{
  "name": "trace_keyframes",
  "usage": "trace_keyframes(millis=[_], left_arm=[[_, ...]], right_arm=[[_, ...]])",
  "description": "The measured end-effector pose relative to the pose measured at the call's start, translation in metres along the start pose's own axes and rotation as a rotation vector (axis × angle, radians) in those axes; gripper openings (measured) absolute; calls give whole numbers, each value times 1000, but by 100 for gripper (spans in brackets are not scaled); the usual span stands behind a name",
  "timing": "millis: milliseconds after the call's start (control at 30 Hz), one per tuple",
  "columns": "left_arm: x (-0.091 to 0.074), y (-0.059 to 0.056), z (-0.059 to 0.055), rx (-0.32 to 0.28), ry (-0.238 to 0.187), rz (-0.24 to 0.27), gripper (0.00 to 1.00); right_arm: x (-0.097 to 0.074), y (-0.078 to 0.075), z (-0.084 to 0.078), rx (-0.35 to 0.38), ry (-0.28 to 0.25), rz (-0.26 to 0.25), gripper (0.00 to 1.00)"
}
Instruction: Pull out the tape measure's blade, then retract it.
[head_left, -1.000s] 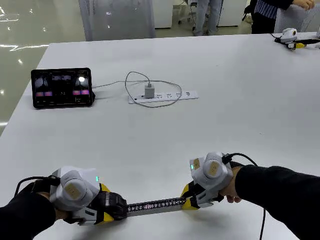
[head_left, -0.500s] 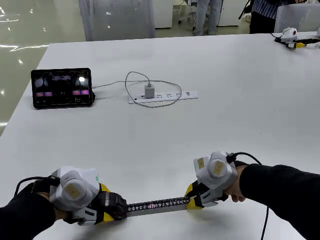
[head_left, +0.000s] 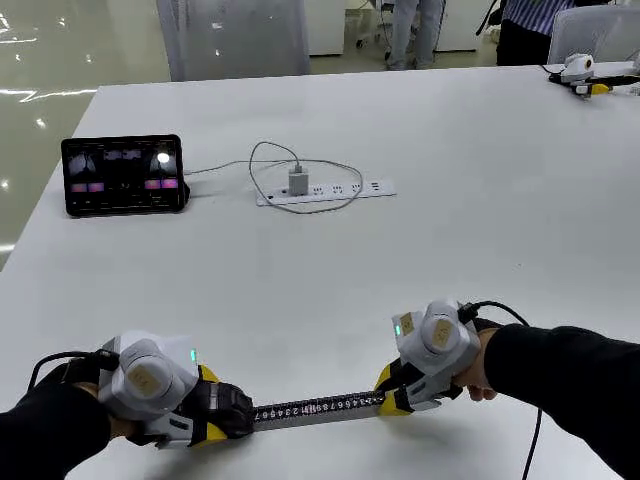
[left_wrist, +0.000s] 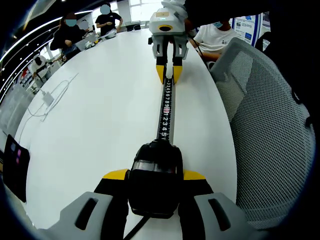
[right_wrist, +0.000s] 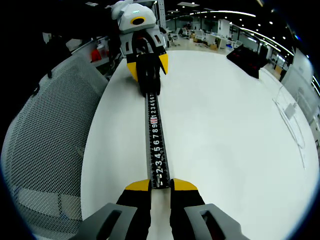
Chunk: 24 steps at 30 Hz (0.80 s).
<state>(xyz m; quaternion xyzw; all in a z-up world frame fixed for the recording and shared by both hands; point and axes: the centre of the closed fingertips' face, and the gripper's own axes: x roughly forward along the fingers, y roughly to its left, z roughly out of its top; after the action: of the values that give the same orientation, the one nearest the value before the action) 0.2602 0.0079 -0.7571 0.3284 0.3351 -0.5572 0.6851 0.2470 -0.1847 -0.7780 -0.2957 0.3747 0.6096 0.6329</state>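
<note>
A black tape measure case (left_wrist: 156, 175) sits between the yellow-tipped jaws of my left gripper (head_left: 215, 415), which is shut on it at the near left of the white table (head_left: 400, 240). Its black blade (head_left: 318, 409) with white numbers runs rightward just over the table to my right gripper (head_left: 385, 398). That gripper (right_wrist: 160, 186) is shut on the blade's end. In the left gripper view the blade (left_wrist: 165, 107) stretches away to the right gripper (left_wrist: 169, 75). In the right gripper view the blade (right_wrist: 155, 140) leads back to the case (right_wrist: 148, 75) in the left gripper (right_wrist: 147, 64).
A dark tablet (head_left: 124, 176) with a lit screen stands at the left. A white power strip (head_left: 326, 191) with a charger and looped cable lies mid-table. Another gripper device (head_left: 585, 75) rests at the far right corner. A mesh chair (left_wrist: 270, 130) stands by the near table edge.
My right gripper has moved to the right along the table, drawing more blade out of the case. The left gripper with the case has stayed in place.
</note>
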Motion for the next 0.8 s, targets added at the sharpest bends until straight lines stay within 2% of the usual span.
trace_keyframes(millis=[800], left_arm=[[0,1,-1,-4,-1,4,33]], right_arm=[[-7,-2,-13,-11,20,-9,10]])
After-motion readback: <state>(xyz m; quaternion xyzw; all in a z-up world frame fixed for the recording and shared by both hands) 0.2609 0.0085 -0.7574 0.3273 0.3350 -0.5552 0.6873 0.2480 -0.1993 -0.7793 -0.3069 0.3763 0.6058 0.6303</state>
